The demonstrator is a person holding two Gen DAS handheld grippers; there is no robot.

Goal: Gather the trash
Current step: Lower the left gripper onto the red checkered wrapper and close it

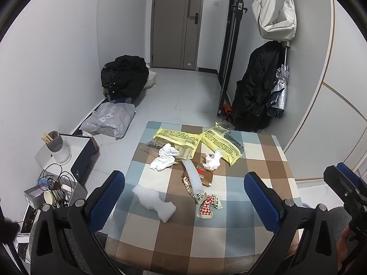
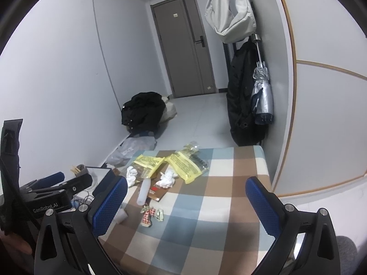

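Trash lies on a checked tablecloth [image 1: 229, 208]. Two yellow plastic wrappers [image 1: 183, 141] [image 2: 187, 166] lie at the far side. Two crumpled white tissues [image 1: 164, 158] [image 1: 212, 160] sit in front of them. A white foam tube [image 1: 193, 176], a white foam piece [image 1: 154, 201] and red checked snack wrappers [image 1: 206, 205] lie nearer. My left gripper [image 1: 183, 204] is open and empty above the near part of the table. My right gripper [image 2: 185, 204] is open and empty to its right; it also shows in the left wrist view [image 1: 344, 183].
A side stand at the left holds a cup of sticks [image 1: 55, 144], a box, cables and a paper cup [image 1: 49, 197]. Black clothes [image 1: 125, 75] and a grey bag [image 1: 110, 119] lie on the floor. A coat and umbrella [image 1: 278, 91] hang at the right wall.
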